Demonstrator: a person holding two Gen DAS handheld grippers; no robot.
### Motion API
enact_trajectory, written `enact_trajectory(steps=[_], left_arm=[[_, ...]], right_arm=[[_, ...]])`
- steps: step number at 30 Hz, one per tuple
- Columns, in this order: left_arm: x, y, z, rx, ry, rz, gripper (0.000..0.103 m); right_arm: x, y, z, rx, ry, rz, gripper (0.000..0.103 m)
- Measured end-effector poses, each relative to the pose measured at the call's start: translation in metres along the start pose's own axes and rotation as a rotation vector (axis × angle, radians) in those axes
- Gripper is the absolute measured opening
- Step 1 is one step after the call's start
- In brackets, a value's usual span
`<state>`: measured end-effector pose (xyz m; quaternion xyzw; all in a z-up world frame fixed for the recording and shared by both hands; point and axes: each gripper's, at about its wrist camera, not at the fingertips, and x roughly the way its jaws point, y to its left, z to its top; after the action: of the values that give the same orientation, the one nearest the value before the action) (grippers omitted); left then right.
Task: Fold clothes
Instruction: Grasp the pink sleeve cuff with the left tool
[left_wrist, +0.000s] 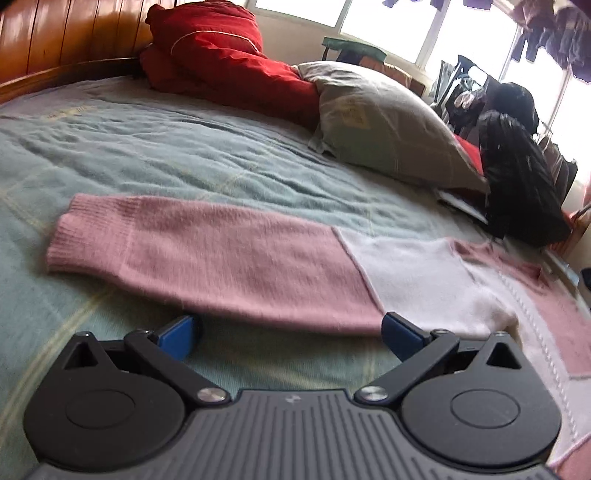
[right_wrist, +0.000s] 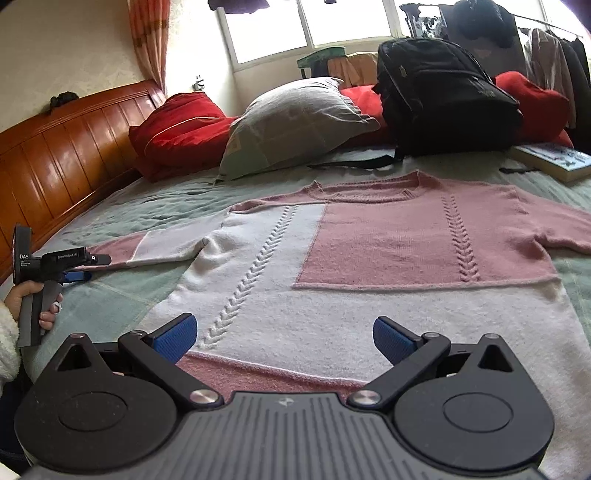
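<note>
A pink and white knitted sweater (right_wrist: 369, 251) lies flat, front up, on the green bedspread (right_wrist: 140, 206), sleeves spread out to both sides. In the left wrist view its pink left sleeve (left_wrist: 207, 258) stretches across the bed. My left gripper (left_wrist: 291, 338) is open just in front of the sleeve's near edge, low over the bedspread. The right wrist view shows that same left gripper (right_wrist: 79, 275), held by a hand, at the sleeve's cuff. My right gripper (right_wrist: 282, 338) is open above the sweater's hem, with nothing between its blue pads.
A grey pillow (right_wrist: 291, 122), red cushions (right_wrist: 177, 129) and a black backpack (right_wrist: 443, 103) sit at the far side of the bed. A book (right_wrist: 554, 160) lies at the far right. The wooden headboard (right_wrist: 59, 147) runs along the left. Clothes hang by the windows.
</note>
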<state>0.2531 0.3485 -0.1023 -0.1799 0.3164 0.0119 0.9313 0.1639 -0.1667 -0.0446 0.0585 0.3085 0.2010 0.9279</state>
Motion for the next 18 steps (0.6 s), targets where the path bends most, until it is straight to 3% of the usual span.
enact_trajectory(steps=[10, 16, 18], left_arm=[[0.025, 0.013, 0.023, -0.077, -0.063, -0.011, 0.102], [0.032, 0.016, 0.028, -0.244, -0.118, 0.007, 0.102], [0.033, 0.009, 0.026, -0.228, -0.119, 0.014, 0.102]], right_arm=[[0.009, -0.002, -0.002, 0.025, 0.016, -0.014, 0.103], [0.008, -0.001, -0.002, 0.031, 0.013, -0.008, 0.103], [0.007, -0.001, -0.003, 0.032, 0.008, -0.002, 0.103]])
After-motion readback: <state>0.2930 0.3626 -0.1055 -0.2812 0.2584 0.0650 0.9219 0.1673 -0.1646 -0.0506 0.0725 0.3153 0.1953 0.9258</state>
